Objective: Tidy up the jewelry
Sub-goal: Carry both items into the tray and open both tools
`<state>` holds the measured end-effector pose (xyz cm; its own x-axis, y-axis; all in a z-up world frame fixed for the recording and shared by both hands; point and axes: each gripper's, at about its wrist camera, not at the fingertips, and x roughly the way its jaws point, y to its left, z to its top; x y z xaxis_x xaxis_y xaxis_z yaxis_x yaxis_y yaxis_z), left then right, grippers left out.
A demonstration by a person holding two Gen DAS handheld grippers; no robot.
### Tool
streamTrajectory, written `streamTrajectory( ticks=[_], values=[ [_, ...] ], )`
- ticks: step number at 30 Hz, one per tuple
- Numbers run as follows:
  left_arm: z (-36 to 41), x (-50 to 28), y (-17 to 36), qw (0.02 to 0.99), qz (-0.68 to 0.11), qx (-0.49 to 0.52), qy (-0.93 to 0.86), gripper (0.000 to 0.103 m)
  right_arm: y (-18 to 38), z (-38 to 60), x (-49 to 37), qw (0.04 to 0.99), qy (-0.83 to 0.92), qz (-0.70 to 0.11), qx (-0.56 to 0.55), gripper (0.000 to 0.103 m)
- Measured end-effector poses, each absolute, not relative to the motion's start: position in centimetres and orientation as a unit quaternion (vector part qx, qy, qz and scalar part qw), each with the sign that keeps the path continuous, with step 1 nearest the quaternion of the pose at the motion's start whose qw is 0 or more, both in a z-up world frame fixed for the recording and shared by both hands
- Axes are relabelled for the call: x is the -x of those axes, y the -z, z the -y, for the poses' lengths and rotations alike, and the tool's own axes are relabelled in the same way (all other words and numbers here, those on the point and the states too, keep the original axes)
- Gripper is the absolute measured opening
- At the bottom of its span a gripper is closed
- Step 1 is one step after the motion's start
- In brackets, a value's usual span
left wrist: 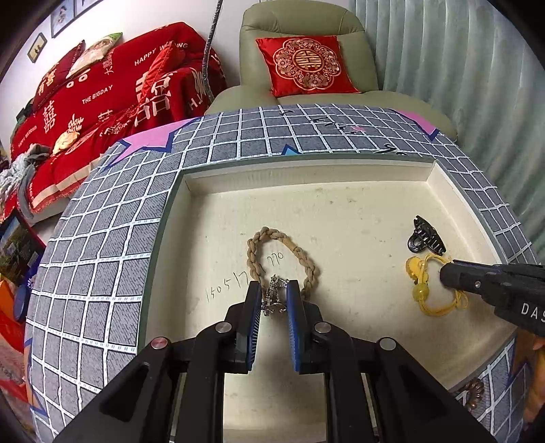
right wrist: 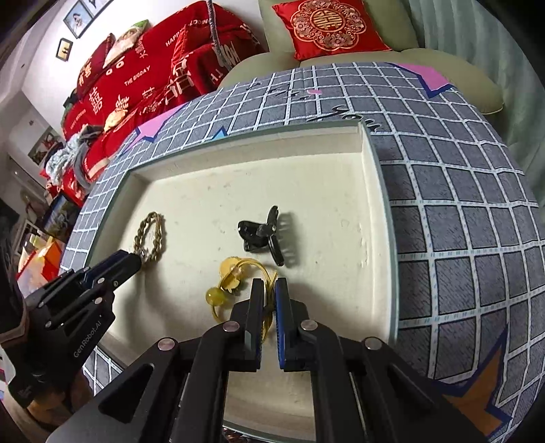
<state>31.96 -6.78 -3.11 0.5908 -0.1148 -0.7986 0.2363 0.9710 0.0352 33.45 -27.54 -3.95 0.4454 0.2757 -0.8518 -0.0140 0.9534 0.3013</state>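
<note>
A cream tray (left wrist: 306,177) holds the jewelry. My left gripper (left wrist: 273,289) is shut on a small silver chain piece (left wrist: 274,300), low over the near end of a tan braided rope bracelet (left wrist: 282,252). My right gripper (right wrist: 269,283) is shut on the thin cord of a yellow beaded bracelet (right wrist: 231,276), which lies on the tray floor. A black claw hair clip (right wrist: 265,238) rests just beyond it. From the left wrist view the right gripper (left wrist: 442,276) shows at the right, over the yellow bracelet (left wrist: 422,289). The left gripper (right wrist: 136,260) touches the rope bracelet (right wrist: 151,238).
The tray sits on a round table under a grey grid-pattern cloth (left wrist: 102,238). Behind it stand a green armchair (left wrist: 306,20) with a red cushion and a sofa under a red blanket (left wrist: 102,95). Bare tray floor lies toward the far wall (left wrist: 306,204).
</note>
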Motion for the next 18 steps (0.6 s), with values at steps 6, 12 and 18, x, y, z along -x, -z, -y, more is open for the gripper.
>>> streamTrajectory(
  ticks=[6,12,18],
  values=[
    [7.1,-31.8,3.1,0.889,-0.439,-0.085,0.094,0.024,3.9,27.4,-33.5,0.841,-0.08,-0.521,-0.12,0.01],
    [7.1,-31.8,2.7,0.89,-0.44,-0.082,0.093,0.024,3.3,27.3,-33.4,0.843,-0.087,-0.514,-0.132,0.04],
    [6.9,-31.8,2.1,0.893,-0.435,-0.075,0.091,0.025,1.5,27.8,-32.9,0.856,-0.091,-0.485,-0.155,0.051]
  ],
)
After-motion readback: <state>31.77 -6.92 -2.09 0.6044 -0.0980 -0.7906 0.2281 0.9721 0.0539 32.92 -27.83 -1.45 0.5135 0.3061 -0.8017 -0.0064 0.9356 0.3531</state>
